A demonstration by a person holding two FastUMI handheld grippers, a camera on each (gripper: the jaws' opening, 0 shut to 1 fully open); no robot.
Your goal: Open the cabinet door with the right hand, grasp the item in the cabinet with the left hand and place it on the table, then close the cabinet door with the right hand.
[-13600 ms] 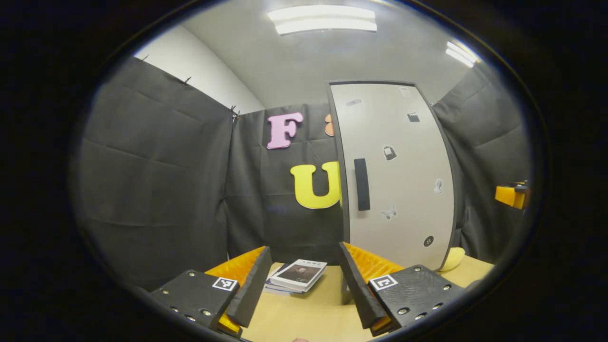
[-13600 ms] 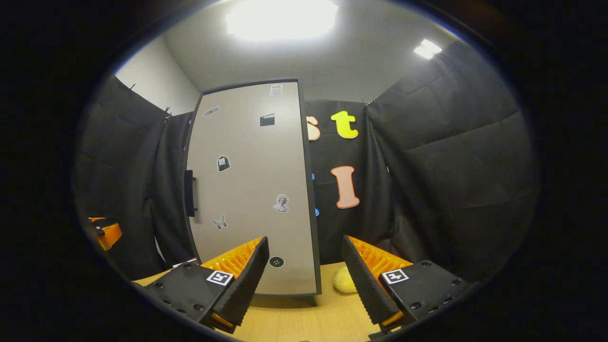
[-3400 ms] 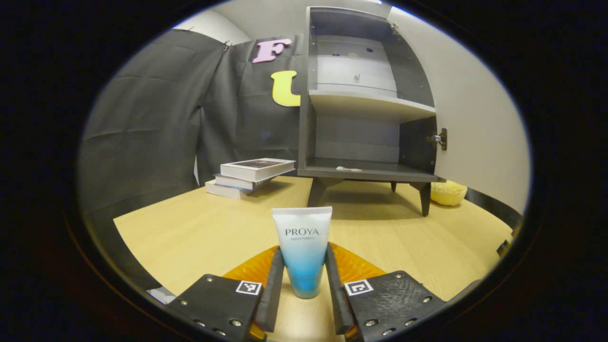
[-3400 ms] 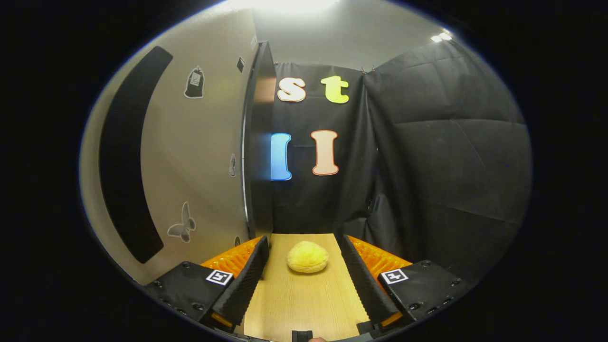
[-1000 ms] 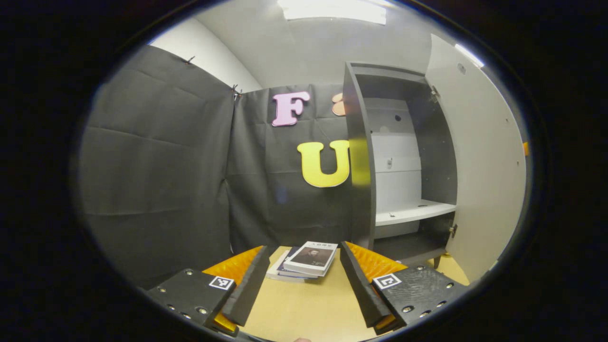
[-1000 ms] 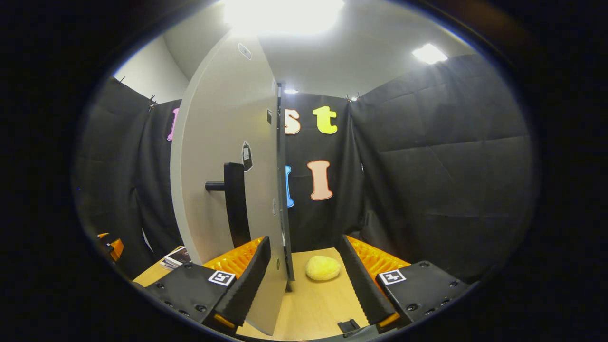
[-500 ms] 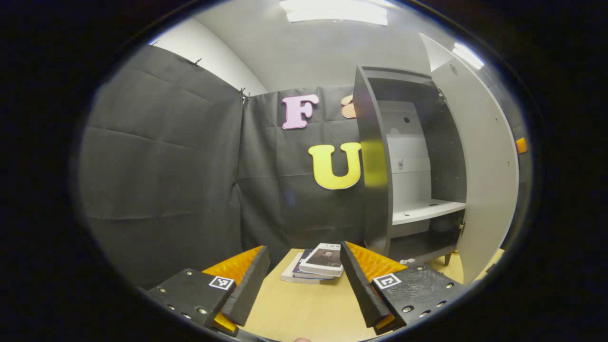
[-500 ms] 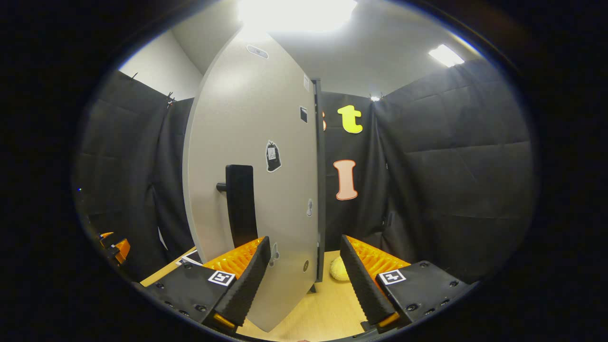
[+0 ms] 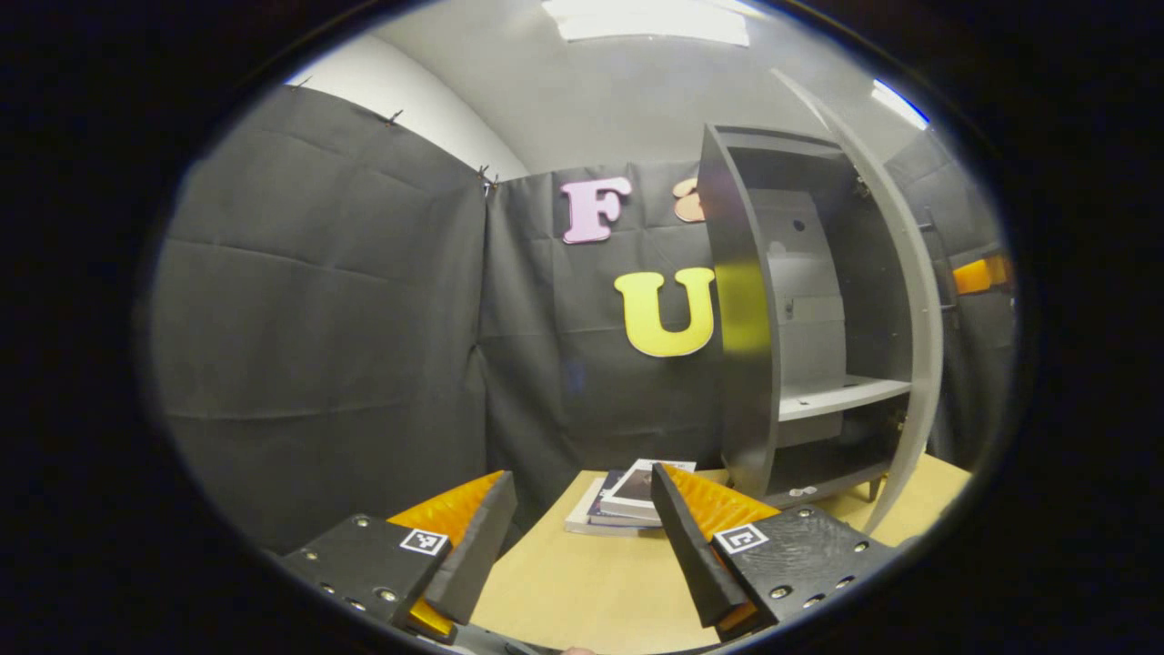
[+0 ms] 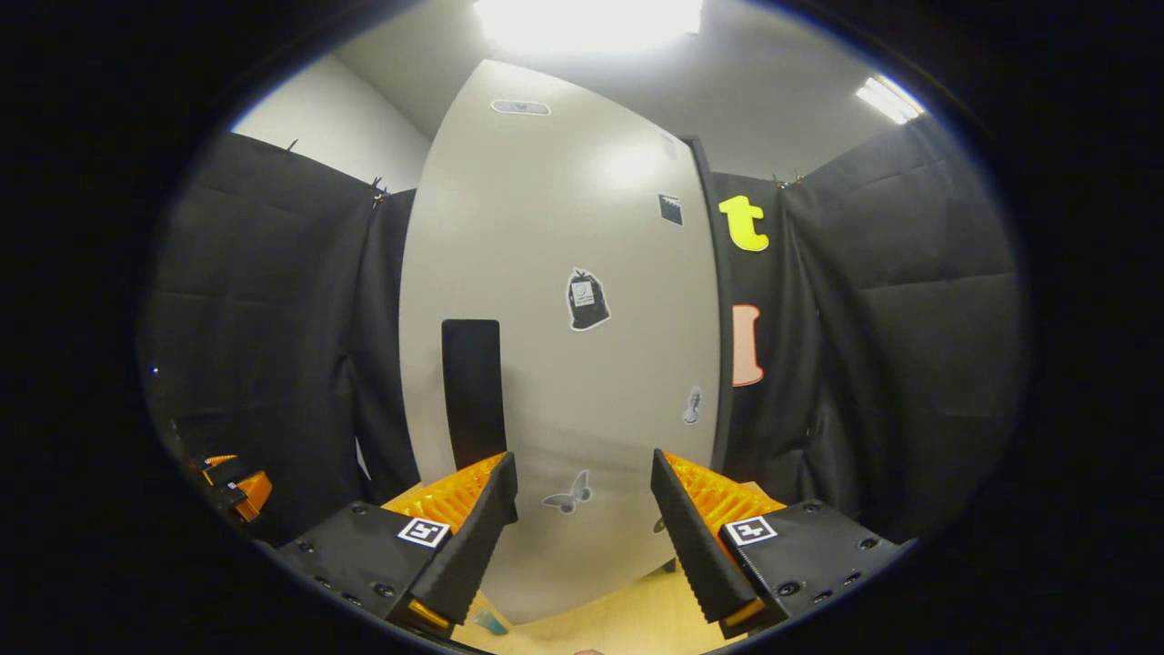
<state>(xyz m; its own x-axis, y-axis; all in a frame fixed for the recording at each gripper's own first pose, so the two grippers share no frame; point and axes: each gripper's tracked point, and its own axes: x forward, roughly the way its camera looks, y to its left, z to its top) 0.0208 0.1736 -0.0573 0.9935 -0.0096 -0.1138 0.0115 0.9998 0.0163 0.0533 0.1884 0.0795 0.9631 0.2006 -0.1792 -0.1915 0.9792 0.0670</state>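
- My right gripper (image 10: 582,528) faces the pale grey cabinet door (image 10: 564,346), fingers apart, placed to push it closed.
- My left gripper (image 9: 577,537), fingers apart and empty, hangs over the light wooden bench (image 9: 582,591), clear of the door.
- I cannot tell where the item taken out stands; the grey cabinet (image 9: 800,318) is ajar.
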